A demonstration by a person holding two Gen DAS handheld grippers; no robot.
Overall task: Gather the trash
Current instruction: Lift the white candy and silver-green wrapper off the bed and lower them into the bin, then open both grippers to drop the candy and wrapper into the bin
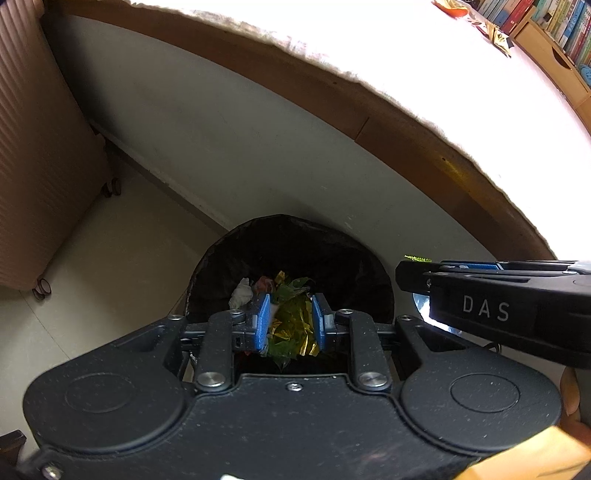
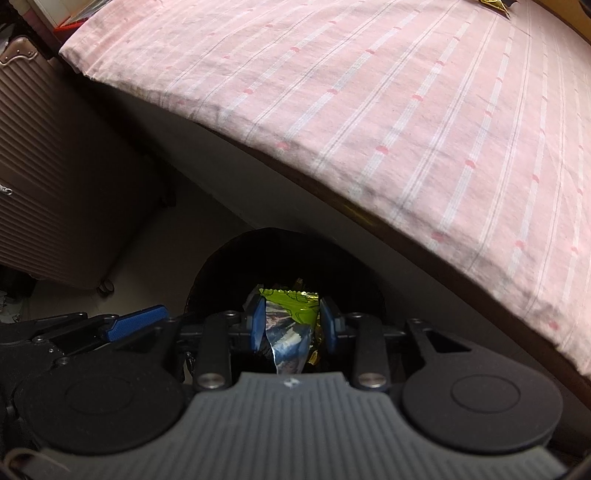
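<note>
We are at the drop-off step: both grippers hang over the bin [image 1: 288, 254], a black-lined pail on the floor against the side of the bed [image 2: 369, 110].

Our right gripper [image 2: 293, 325] holds a wrapper [image 2: 291, 321], yellow-green at its serrated top and blue and silver below. It stands upright between the blue pads, directly above the bin's mouth. The jaws are at a narrow gap, and the foil seems only lightly caught, touching the left pad while the right pad looks nearly clear of it. We judge the release is under way but the piece has not yet fallen.

Our left gripper [image 1: 288, 323] sits narrow too. Between its pads we see only crumpled gold foil [image 1: 295, 325], green scraps and a white tissue [image 1: 242, 291], all of which seem to lie down in the bin. We cannot tell for certain that nothing is pinched, but it looks empty.

The next move calls for spreading the right jaws wide enough that the wrapper slips free, with the gripper kept over the opening so the foil does not drift onto the floor. More trash waits on the bed: a gold wrapper [image 2: 495, 5] lies at its far edge. Once the drop is done, we would lift clear of the rim and reach for that.
</note>
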